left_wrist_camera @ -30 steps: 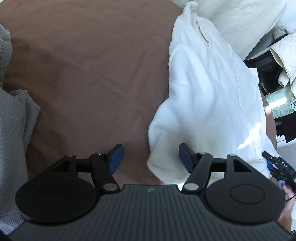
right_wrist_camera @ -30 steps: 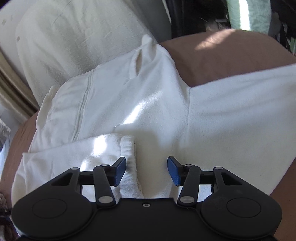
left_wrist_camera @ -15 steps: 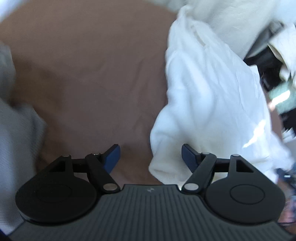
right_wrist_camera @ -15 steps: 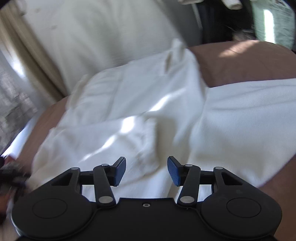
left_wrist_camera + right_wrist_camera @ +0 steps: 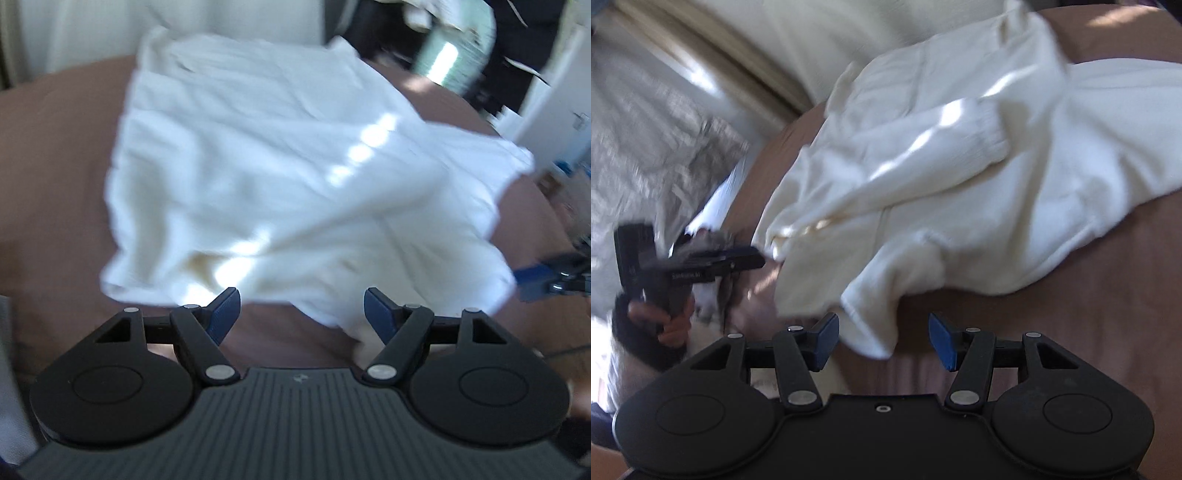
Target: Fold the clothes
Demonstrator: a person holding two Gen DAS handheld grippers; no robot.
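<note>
My left claw (image 5: 302,312) stood wide, gripping nothing, its blue pads (image 5: 224,314) apart over the brown cover (image 5: 55,155). The white garment (image 5: 288,184) lay crumpled on that cover just ahead, its near hem dipping toward the right pad. My right claw (image 5: 883,339) was wide too and held nothing; a corner of the garment (image 5: 960,166) hung down between its pads. A cuffed sleeve (image 5: 960,136) lay across the body. Both views were blurred.

Home bedroom: brown bedspread (image 5: 1071,332), white pillow (image 5: 849,33) at far end, white garment (image 5: 277,166) spread on it.
</note>
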